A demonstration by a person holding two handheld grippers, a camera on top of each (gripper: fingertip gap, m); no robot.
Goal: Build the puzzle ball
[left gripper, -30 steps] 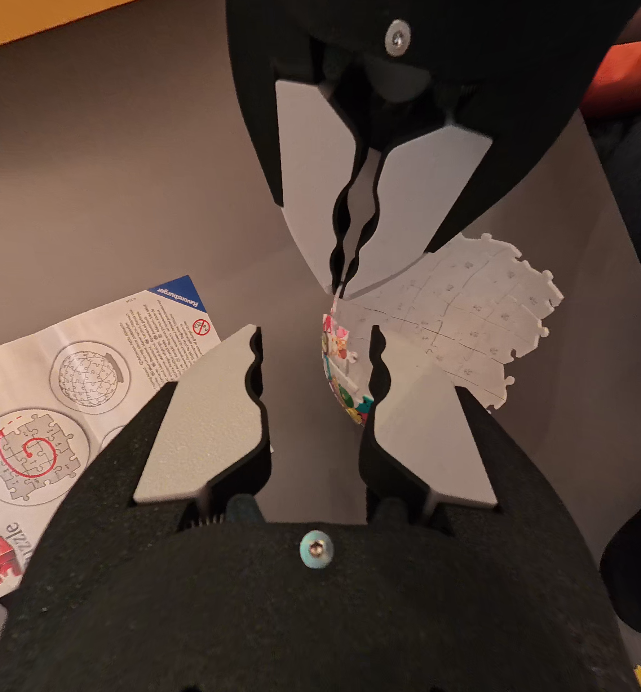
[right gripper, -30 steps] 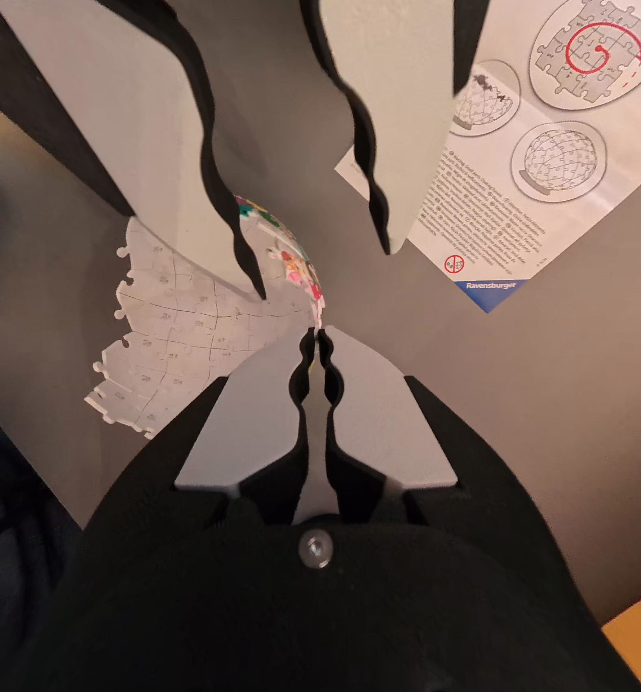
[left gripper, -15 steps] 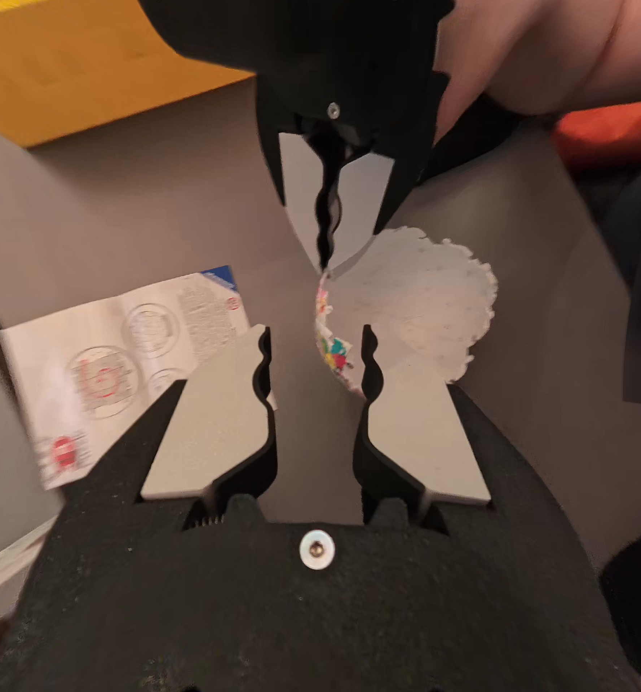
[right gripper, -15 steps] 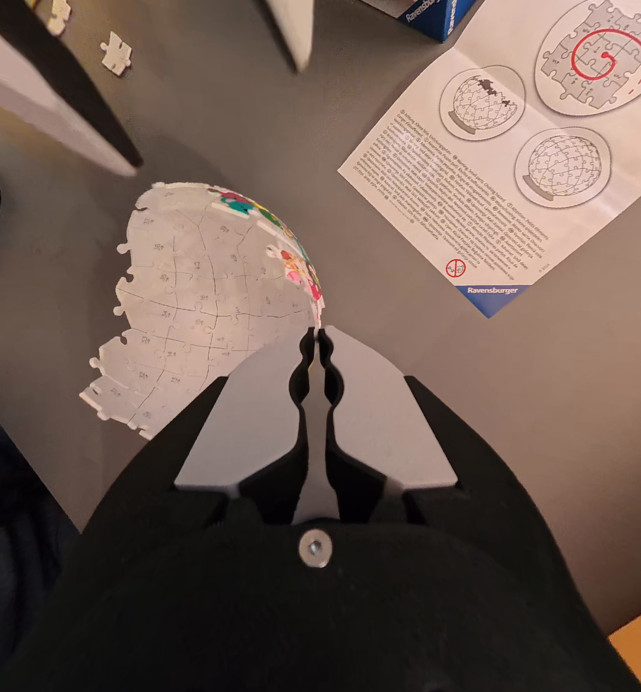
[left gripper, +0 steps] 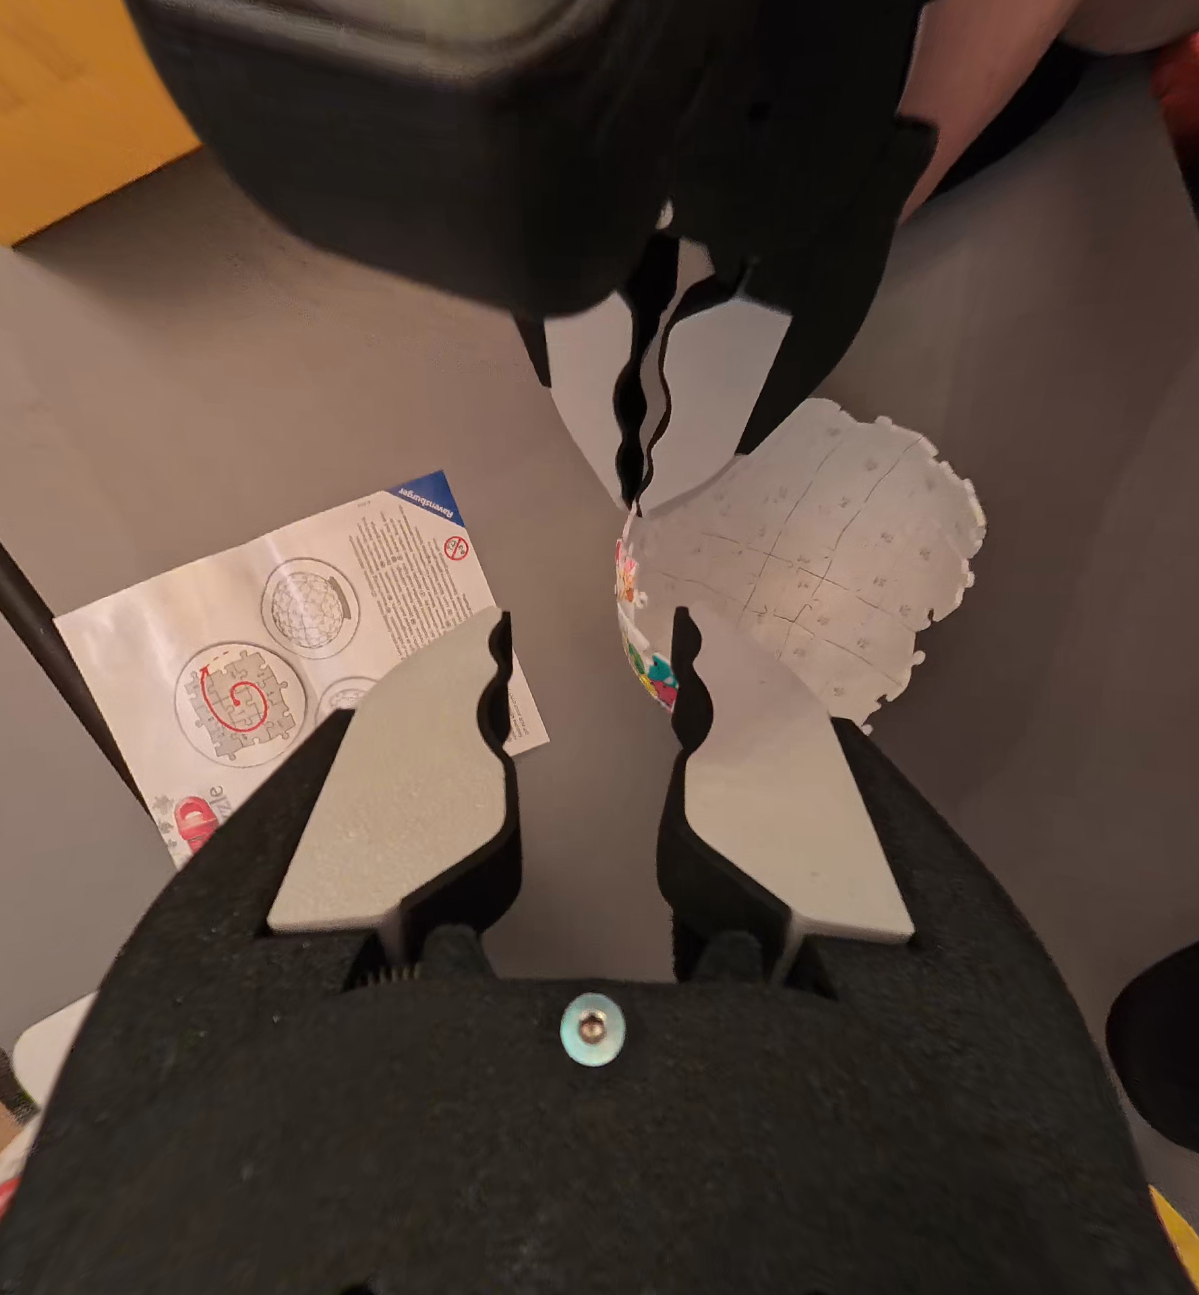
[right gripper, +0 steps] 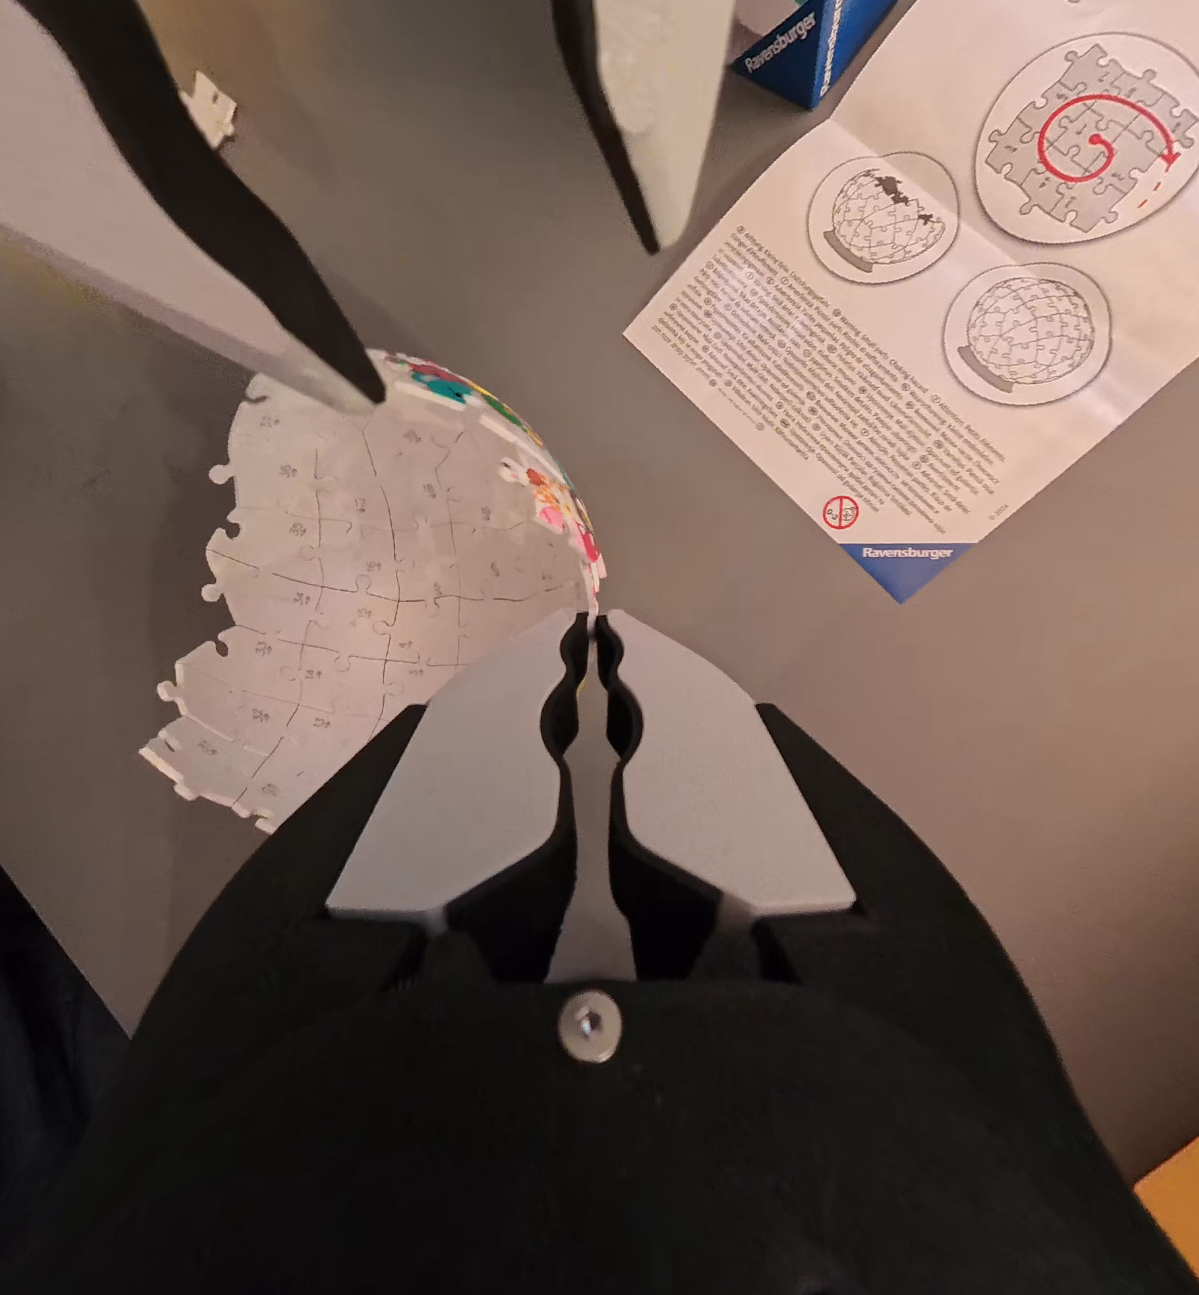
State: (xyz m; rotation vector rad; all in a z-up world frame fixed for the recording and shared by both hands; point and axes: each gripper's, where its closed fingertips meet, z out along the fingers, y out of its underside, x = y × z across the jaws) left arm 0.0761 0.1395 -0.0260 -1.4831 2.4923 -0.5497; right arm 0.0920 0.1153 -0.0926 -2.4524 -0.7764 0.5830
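A partly built puzzle ball (left gripper: 807, 574), a curved white shell with its colourful outside at the rim, is held up over the grey table (left gripper: 232, 364). My right gripper (right gripper: 591, 620) is shut on the shell's near rim; in the left wrist view it (left gripper: 635, 501) comes in from the top. The shell (right gripper: 372, 560) fills the middle left of the right wrist view. My left gripper (left gripper: 593, 620) is open and empty, with its right finger (left gripper: 758, 806) beside the shell's coloured edge. In the right wrist view one of its fingers (right gripper: 253, 266) reaches the shell's far rim.
A folded instruction leaflet (left gripper: 288, 645) lies on the table left of the ball, and shows at the upper right in the right wrist view (right gripper: 968, 315). A blue box (right gripper: 807, 49) and a loose white puzzle piece (right gripper: 211, 105) lie farther off. A yellow surface (left gripper: 22, 105) borders the table. One gripper's finger ends stand about 8 cm off the other's.
My left gripper drew back from the shell half a second ago and has come close to it again, still open. My right gripper has kept its hold on the rim.
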